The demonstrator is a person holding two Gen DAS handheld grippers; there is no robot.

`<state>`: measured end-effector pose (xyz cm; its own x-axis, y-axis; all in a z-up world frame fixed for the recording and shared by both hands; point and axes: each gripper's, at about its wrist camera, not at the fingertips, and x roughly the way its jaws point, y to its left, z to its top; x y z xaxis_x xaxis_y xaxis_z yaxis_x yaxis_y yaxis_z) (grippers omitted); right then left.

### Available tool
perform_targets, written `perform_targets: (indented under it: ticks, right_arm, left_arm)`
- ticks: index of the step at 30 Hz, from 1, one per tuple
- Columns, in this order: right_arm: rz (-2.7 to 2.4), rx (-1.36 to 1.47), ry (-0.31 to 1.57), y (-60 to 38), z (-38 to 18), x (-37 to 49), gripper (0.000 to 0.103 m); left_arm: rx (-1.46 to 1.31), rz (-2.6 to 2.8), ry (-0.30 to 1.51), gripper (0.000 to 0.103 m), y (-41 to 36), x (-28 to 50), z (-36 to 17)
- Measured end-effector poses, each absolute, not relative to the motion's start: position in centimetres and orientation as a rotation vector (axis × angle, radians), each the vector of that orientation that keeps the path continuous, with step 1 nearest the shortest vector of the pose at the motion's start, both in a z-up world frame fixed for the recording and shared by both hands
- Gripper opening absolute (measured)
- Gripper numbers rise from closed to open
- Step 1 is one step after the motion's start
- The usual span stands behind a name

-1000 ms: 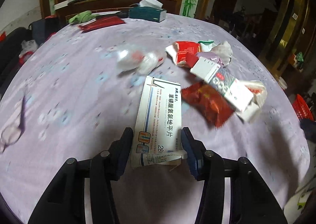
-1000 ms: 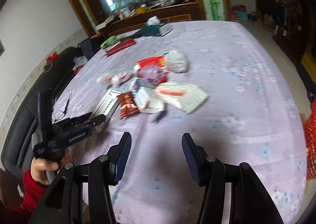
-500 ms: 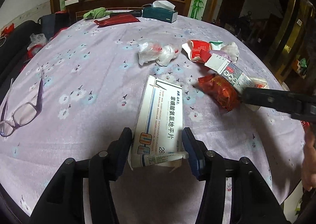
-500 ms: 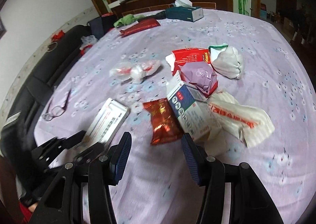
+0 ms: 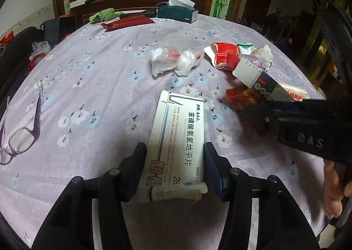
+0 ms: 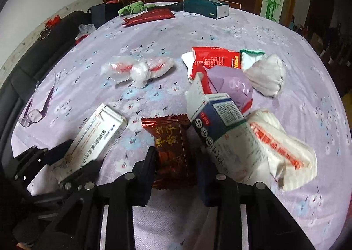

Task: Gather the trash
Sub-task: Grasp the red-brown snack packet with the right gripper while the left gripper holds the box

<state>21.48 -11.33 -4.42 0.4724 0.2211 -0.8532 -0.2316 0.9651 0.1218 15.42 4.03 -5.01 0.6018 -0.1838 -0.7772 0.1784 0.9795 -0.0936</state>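
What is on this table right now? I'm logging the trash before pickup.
medicine box: 1, white, between the left fingers
tube: 1, white, at that box's near end
snack wrapper: 1, dark red, between the right fingers
carton: 1, white and blue, right of wrapper
plastic bag: 1, clear, mid-table
red-and-white packet: 1, behind carton
glasses: 1, purple, left edge
tissue box: 1, teal, far side
tablecloth: 1, lilac floral
left gripper: open
right gripper: open

The right hand-held gripper (image 6: 176, 162) has advanced to straddle the red snack packet (image 6: 173, 148).
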Motion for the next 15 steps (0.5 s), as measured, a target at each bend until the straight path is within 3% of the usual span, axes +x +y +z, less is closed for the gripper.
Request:
perform_targets:
  ticks: [15]
  right_arm:
    - [0.181, 0.165, 0.842, -19.1, -1.5, 10.7, 0.035]
  left_arm:
    - [0.001, -0.205, 0.640, 0.052, -1.1, 9.0, -1.6]
